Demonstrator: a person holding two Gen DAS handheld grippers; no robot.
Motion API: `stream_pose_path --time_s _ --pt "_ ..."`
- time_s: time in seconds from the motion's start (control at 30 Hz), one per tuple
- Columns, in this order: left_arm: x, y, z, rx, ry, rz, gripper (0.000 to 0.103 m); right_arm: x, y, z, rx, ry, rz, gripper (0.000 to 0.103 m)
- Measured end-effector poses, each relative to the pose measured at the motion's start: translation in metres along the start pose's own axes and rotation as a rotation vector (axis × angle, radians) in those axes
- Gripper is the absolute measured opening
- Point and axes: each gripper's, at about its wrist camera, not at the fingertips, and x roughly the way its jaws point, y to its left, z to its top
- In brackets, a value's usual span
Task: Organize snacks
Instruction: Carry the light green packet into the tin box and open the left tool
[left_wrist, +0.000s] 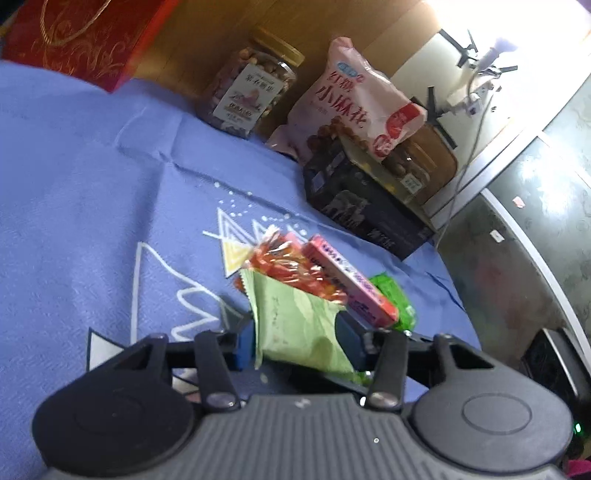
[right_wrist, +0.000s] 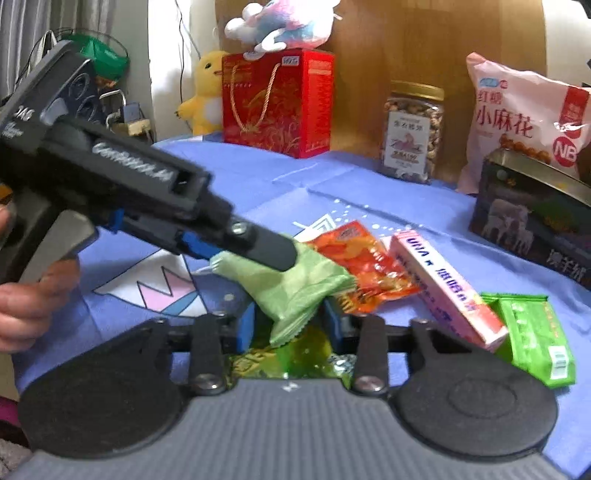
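My left gripper (left_wrist: 295, 339) has its jaws closed on the pale green packet (left_wrist: 295, 321), pinching it near one end so the rest sticks forward and up, off the blue cloth (left_wrist: 92, 184) that covers the counter. My right gripper (right_wrist: 291, 325) sits just below the same packet with its jaws parted; the packet's crimped end hangs between them, but I cannot tell whether either pad touches it. A shiny green wrapper (right_wrist: 295, 354) lies under those jaws.

Just past the packet lie an orange-red sachet (right_wrist: 365, 266), a pink box (right_wrist: 443, 288) and a bright green pack (right_wrist: 532, 332), crowded together and partly overlapping. Farther back stand a nut jar (right_wrist: 412, 133), a pink bag (right_wrist: 517, 122) leaning over a dark tin (right_wrist: 532, 221), and a red gift box (right_wrist: 277, 103).

My worries: the hold is on thin, slippery film near the edge, so a quick swing could let the packet slide out. If my right jaws close now, both grippers would pull one wrapper and could tear it. Moving forward low could shove the sachet and box, scattering the pile.
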Motion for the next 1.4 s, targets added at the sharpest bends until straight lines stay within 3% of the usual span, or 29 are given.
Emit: stream_pose_path --time_s 0.13,0.37,0.63,1.0,1.13,1.2,1.23,1.27,1.4 --pt "-0.015 -0.014 0.005 0.028 -0.051 -0.032 0.045 -0.017 -0.005 0.004 0.044 -0.082 0.026 0.041" --pt "-0.009 -0.040 0.014 0.087 -0.077 -0.041 0.045 -0.035 -0.010 0.005 0.033 -0.183 -0.025 0.041" --pt "0.029 -0.068 0.040 0.129 -0.041 -0.071 0.045 -0.049 -0.043 0.009 0.063 -0.237 -0.103 0.041" --pt "0.126 -0.132 0.118 0.242 0.005 -0.135 0.045 -0.046 -0.129 0.039 0.063 -0.297 -0.304 0.041" --pt "0.170 -0.146 0.139 0.264 0.021 -0.111 0.048 -0.035 -0.162 0.044 0.083 -0.293 -0.380 0.043" --pt "0.186 -0.146 0.145 0.266 -0.006 -0.039 0.058 -0.026 -0.175 0.044 0.104 -0.293 -0.420 0.051" --pt "0.192 -0.144 0.147 0.265 -0.027 0.006 0.058 -0.023 -0.180 0.043 0.120 -0.303 -0.446 0.060" --pt "0.195 -0.141 0.149 0.258 -0.041 0.040 0.058 -0.022 -0.183 0.040 0.136 -0.314 -0.458 0.063" --pt "0.188 -0.122 0.147 0.196 -0.051 0.043 0.058 -0.027 -0.195 0.030 0.193 -0.312 -0.418 0.063"
